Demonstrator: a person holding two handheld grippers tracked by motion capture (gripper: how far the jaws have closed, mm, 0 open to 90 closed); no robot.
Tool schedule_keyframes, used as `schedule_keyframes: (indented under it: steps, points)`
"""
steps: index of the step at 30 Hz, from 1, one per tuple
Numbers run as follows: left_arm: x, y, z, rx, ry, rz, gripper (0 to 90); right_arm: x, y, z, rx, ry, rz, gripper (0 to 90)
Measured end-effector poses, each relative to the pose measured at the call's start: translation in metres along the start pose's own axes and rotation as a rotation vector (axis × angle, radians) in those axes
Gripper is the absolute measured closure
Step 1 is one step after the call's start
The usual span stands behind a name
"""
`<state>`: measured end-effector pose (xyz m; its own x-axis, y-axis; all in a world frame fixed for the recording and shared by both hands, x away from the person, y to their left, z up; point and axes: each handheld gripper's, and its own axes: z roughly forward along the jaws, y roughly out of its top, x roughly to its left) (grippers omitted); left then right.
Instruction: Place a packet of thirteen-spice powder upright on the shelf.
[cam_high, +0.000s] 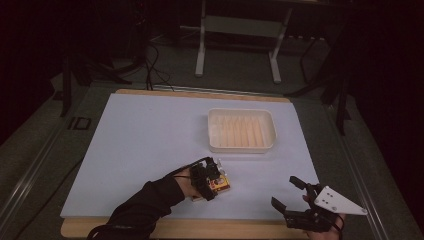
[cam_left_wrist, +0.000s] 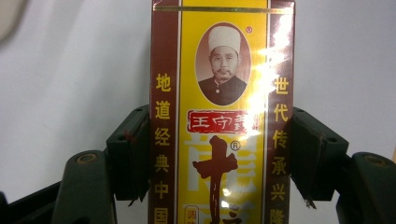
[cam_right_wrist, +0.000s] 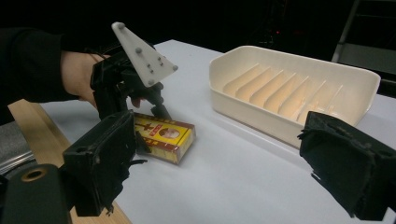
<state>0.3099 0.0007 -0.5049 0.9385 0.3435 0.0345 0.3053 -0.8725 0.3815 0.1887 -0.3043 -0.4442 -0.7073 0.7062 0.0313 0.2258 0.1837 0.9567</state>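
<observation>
Left tool (cam_high: 212, 181) is clamped on the spice box (cam_left_wrist: 222, 116), jaw pads pressed against both long sides. The box lies flat on the white surface (cam_high: 150, 135) near the front edge, left of centre.

Box print, left gripper view: yellow face, maroon side bands, gold line along the top. Oval portrait of a person in a white cap, ® beside it. Red plate under it with three characters, first two read 王守, the third is lost in glare. Big maroon 十 with ® below that. Left band reads 地道经典中国, right band 世代传承兴隆. Small label at the bottom edge is cut off, unreadable.

Right tool (cam_high: 290, 195) is open with nothing between the jaws, at the front right corner of the surface, well apart from the box.

Cream ribbed tray (cam_high: 242, 146) sits farther back, right of centre, apart from both tools.
</observation>
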Motion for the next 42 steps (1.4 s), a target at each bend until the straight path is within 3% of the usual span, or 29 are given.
schedule_keyframes:
  steps: [5, 7, 12, 15, 16, 18, 19, 20, 23, 28, 30, 36, 38, 40, 42]
  points:
    - [-0.003, -0.003, -0.004, -0.064, 0.016, 0.012, 32.5, 0.002, 0.000, 0.001, 0.004, -0.001, -0.008, 10.8]
    - [-0.004, -0.005, -0.007, -0.083, 0.008, 0.004, 32.5, 0.002, 0.000, 0.002, 0.001, 0.000, -0.015, 10.8]
    - [-0.004, -0.008, -0.016, -0.177, -0.017, -0.062, 32.5, 0.002, 0.000, 0.003, 0.005, 0.008, -0.016, 12.0]
    - [-0.005, -0.011, -0.022, -0.238, -0.001, -0.053, 32.6, 0.001, 0.000, 0.004, 0.017, 0.002, -0.041, 14.8]
    - [-0.005, -0.012, -0.024, -0.262, 0.012, -0.067, 32.6, 0.001, 0.001, 0.004, 0.015, 0.001, -0.049, 14.8]
    - [-0.006, -0.013, -0.025, -0.277, 0.020, -0.069, 32.6, 0.001, 0.002, 0.004, 0.011, -0.008, -0.062, 14.7]
    - [-0.007, -0.017, -0.030, -0.364, 0.041, -0.077, 32.6, 0.003, 0.006, 0.006, 0.016, -0.023, -0.084, 13.8]
    - [-0.008, -0.018, -0.032, -0.397, 0.050, -0.076, 32.6, 0.003, 0.008, 0.006, 0.019, -0.039, -0.084, 13.7]
    - [-0.009, -0.022, -0.037, -0.466, 0.055, -0.094, 32.6, 0.001, 0.014, 0.007, 0.029, -0.058, -0.046, 12.8]
    - [-0.012, -0.026, -0.043, -0.564, 0.029, -0.123, 32.5, 0.000, 0.023, 0.010, 0.027, -0.031, -0.007, 12.4]
    - [-0.012, -0.026, -0.043, -0.564, 0.029, -0.123, 32.5, 0.001, 0.026, 0.012, 0.028, -0.025, -0.002, 12.4]
    - [-0.020, -0.028, -0.046, -0.700, 0.055, -0.155, 32.5, 0.009, 0.045, 0.028, 0.018, -0.012, 0.009, 10.9]
    - [-0.020, -0.027, -0.046, -0.716, 0.036, -0.169, 32.5, 0.012, 0.051, 0.034, 0.017, -0.008, 0.004, 10.8]
    - [-0.022, -0.027, -0.045, -0.747, 0.038, -0.163, 32.5, 0.016, 0.058, 0.042, 0.024, -0.003, 0.005, 10.9]
    - [-0.022, -0.027, -0.045, -0.747, 0.038, -0.163, 32.5, 0.017, 0.061, 0.046, 0.029, 0.015, 0.008, 10.9]
